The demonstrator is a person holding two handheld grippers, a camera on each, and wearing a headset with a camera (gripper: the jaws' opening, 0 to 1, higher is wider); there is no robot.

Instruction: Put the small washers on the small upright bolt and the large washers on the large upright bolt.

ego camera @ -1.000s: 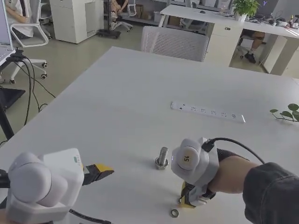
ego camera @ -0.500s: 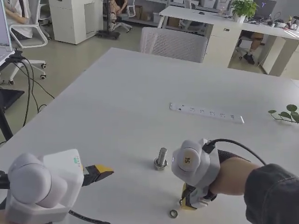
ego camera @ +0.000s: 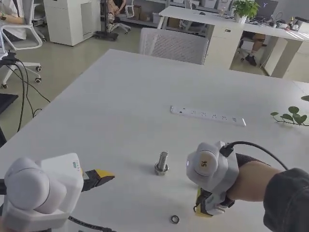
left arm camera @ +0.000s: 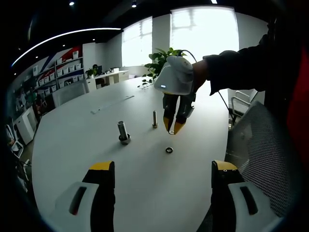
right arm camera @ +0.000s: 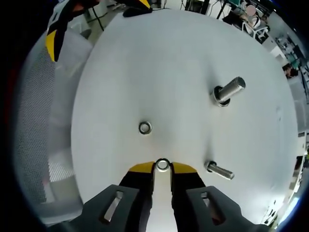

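Pinching a washer [right arm camera: 162, 165], the right tongs [right arm camera: 162, 167] hang near the large bolt [right arm camera: 229, 92], presumably to thread it; left tongs [left arm camera: 162, 167] gape, idle.

2 upright bolts: 1 large bolt [right arm camera: 228, 92], 1 small bolt [right arm camera: 219, 170]. 2 washers: 1 loose washer [right arm camera: 145, 127], 1 gripped washer [right arm camera: 162, 165]. 1 power strip [ego camera: 207, 116]. 1 mesh chair [ego camera: 174, 46].

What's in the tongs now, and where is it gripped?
The right tongs pinch a washer by its opposite edges, at their tips. The left tongs are open and empty.
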